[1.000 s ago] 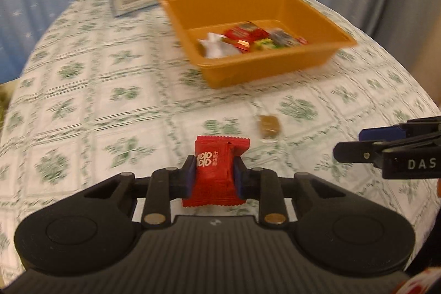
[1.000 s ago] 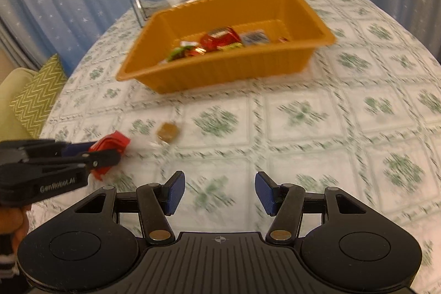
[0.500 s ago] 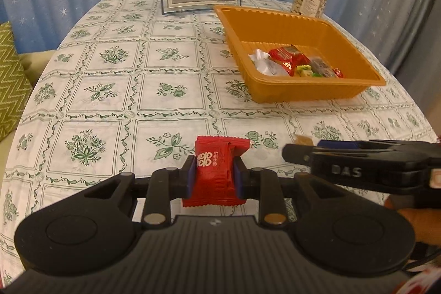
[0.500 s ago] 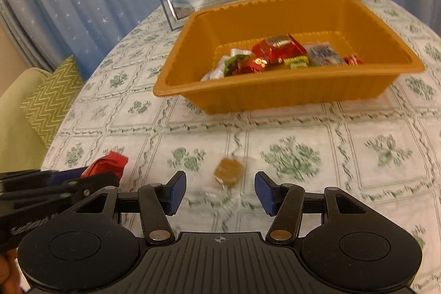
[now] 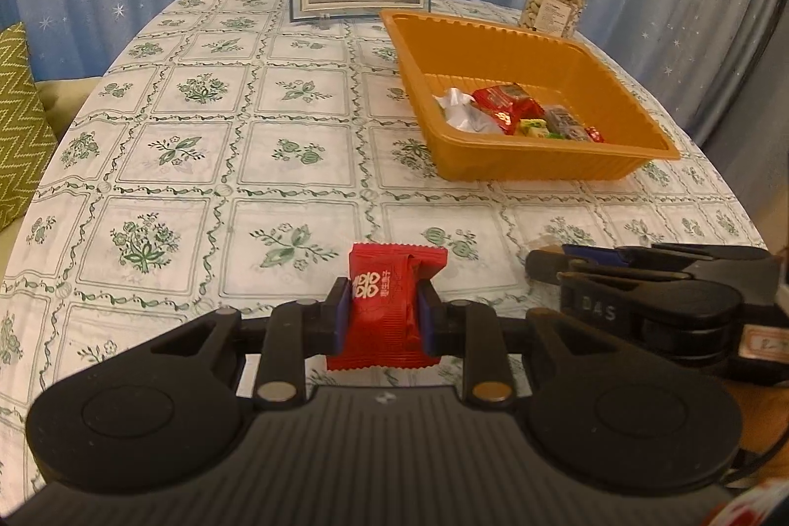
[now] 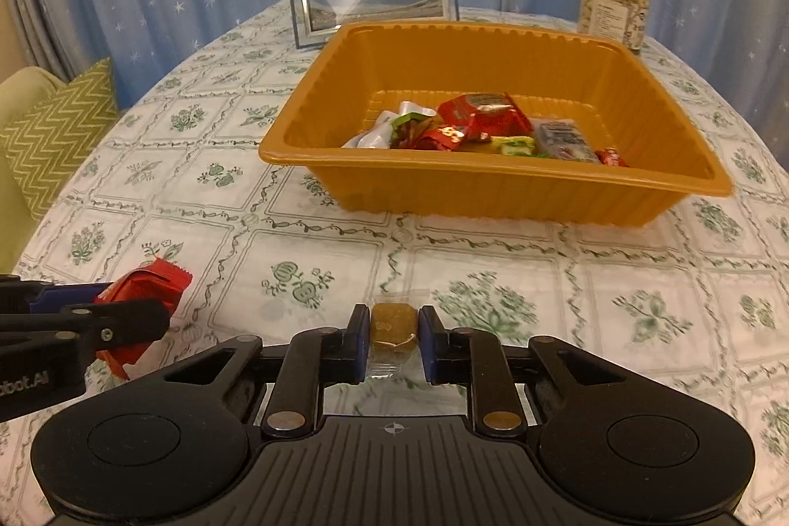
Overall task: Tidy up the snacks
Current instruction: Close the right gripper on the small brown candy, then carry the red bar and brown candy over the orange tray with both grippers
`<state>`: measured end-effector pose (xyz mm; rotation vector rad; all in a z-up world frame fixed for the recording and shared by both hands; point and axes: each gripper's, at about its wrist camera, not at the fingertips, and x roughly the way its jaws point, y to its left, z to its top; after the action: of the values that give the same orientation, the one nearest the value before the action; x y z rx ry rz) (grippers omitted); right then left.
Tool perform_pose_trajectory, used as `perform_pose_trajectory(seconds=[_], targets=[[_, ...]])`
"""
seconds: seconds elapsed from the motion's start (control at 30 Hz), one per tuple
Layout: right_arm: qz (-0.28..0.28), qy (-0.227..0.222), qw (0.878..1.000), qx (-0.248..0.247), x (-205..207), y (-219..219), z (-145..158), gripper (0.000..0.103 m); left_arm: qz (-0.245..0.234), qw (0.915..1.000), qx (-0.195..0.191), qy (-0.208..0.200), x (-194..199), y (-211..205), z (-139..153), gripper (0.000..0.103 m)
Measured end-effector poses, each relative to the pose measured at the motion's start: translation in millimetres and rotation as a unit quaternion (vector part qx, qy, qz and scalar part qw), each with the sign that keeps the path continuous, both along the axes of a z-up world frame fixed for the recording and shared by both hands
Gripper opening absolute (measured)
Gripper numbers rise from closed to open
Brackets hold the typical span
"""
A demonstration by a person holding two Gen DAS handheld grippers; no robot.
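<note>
Closed since a moment ago: right claw (image 6: 393, 346) now pinching brown candy (image 6: 392, 325). Left claw (image 5: 383, 319) pinching red packet (image 5: 392, 304). Orange tray (image 6: 493, 186) ahead of both, nearer right.

A red snack packet (image 5: 392, 304) stands upright, pinched at its sides, a brown candy in clear wrap (image 6: 392, 324) sits likewise near the table's front, and the orange tray (image 6: 493, 186) beyond holds perhaps six wrapped snacks.

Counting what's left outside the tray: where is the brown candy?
In the right wrist view, the brown candy sits between the right claw's fingers on the tablecloth, in front of the orange tray.
</note>
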<state>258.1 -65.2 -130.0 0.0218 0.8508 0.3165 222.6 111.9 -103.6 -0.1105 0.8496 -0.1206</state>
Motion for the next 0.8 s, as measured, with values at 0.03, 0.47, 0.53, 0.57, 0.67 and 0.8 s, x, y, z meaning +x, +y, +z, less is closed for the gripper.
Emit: perform_pose_trajectory(seconds=[0.03, 0.47, 0.53, 0.57, 0.67, 0.8], targets=[[-0.003, 0.000, 1.000, 0.003, -4, -4, 3, 0.021, 0.000, 1.0000, -0.001, 0.000, -2, -2, 1, 0.025], [-0.033, -0.007, 0.999, 0.029, -75, -60, 51, 0.021, -0.003, 0.9999, 0.010, 0.001, -54, -44, 25, 0.025], [-0.036, -0.009, 0.999, 0.033, -85, -67, 56, 0.021, -0.005, 0.9999, 0.013, 0.000, -63, -51, 30, 0.025], [-0.037, -0.010, 0.999, 0.034, -90, -70, 59, 0.021, -0.005, 0.9999, 0.013, -0.001, -67, -54, 32, 0.025], [-0.040, -0.013, 0.998, 0.036, -104, -79, 66, 0.021, -0.006, 0.9999, 0.014, -0.003, -79, -62, 39, 0.025], [-0.044, -0.018, 0.998, 0.039, -120, -91, 74, 0.021, -0.006, 0.9998, 0.015, -0.007, -92, -72, 47, 0.025]])
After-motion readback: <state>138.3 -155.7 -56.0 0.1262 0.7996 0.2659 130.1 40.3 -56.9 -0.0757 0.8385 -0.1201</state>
